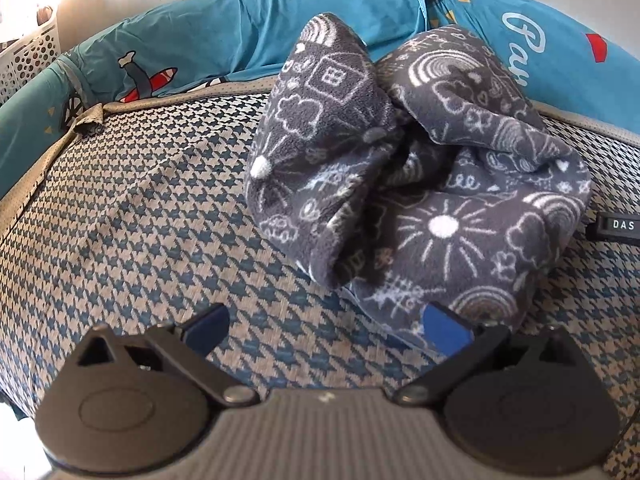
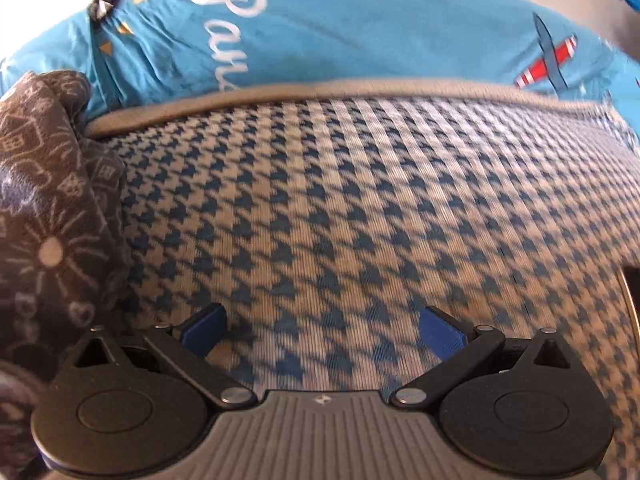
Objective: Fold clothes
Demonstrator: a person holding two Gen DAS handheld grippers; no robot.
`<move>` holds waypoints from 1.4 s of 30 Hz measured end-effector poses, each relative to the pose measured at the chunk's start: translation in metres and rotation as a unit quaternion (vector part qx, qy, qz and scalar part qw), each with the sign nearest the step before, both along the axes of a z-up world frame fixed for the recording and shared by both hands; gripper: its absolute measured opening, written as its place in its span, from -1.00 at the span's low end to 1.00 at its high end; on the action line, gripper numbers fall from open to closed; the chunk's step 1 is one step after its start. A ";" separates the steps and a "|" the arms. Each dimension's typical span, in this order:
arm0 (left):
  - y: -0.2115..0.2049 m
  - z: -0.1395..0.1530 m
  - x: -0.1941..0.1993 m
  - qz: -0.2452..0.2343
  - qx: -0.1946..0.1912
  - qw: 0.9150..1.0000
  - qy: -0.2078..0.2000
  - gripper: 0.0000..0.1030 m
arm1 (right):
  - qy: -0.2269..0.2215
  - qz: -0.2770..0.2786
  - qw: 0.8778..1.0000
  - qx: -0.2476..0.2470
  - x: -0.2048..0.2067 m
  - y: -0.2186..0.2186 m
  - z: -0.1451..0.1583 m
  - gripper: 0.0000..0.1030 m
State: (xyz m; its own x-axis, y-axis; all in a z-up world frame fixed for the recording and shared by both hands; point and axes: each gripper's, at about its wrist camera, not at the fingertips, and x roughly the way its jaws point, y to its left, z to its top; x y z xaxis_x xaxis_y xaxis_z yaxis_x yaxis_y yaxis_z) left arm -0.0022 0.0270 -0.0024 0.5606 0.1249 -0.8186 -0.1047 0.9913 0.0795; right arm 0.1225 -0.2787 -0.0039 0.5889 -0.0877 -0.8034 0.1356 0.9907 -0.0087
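Grey fleece garment point(image 1: 416, 184) with white doodles lies crumpled on the houndstooth mat point(image 1: 140, 220), beside a blue printed cushion point(image 1: 320, 28). Left tongs point(image 1: 326, 326) gape empty just before it; right tongs point(image 2: 324, 330) spread wide, empty, garment to their left.

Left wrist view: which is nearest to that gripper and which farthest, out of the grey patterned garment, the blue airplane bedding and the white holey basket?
From the left gripper:
1. Grey patterned garment, crumpled just ahead, to the right.
2. Blue airplane bedding, along the back edge behind the garment.
3. White holey basket, far left corner, beyond the bedding.
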 end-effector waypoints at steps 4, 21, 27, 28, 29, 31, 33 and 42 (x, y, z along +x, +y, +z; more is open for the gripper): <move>-0.002 0.001 -0.004 -0.004 0.002 1.000 0.005 1.00 | -0.011 0.010 1.000 -0.002 -0.026 0.008 0.021 0.98; -0.017 0.003 -0.032 0.002 0.014 1.000 0.024 1.00 | 0.019 0.089 0.996 0.010 -0.129 0.045 0.043 0.98; -0.018 0.001 -0.038 0.005 -0.004 0.999 0.037 1.00 | 0.024 0.108 0.994 0.002 -0.132 0.061 0.043 0.98; -0.018 0.001 -0.038 0.006 -0.004 0.999 0.039 1.00 | 0.024 0.110 0.994 0.001 -0.133 0.063 0.044 0.98; -0.018 0.001 -0.038 0.007 -0.005 0.999 0.039 1.00 | 0.024 0.114 0.993 0.000 -0.133 0.065 0.044 0.98; -0.016 0.002 -0.038 0.009 -0.008 0.999 0.039 1.00 | 0.025 0.119 0.993 -0.002 -0.132 0.071 0.044 0.98; -0.015 0.003 -0.039 0.010 -0.012 0.999 0.039 1.00 | 0.026 0.124 0.992 -0.004 -0.132 0.074 0.044 0.98; -0.009 0.003 -0.040 0.014 -0.021 0.999 0.043 1.00 | 0.033 0.137 0.990 -0.011 -0.132 0.084 0.040 0.98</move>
State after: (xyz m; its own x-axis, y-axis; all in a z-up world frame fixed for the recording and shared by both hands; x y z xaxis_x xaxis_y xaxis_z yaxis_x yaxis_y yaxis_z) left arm -0.0420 0.0181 0.0010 0.4852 0.1040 -0.8682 -0.1267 0.9908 0.0478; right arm -0.0091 -0.1946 0.0361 0.5389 0.0508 -0.8409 -0.1400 0.9897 -0.0300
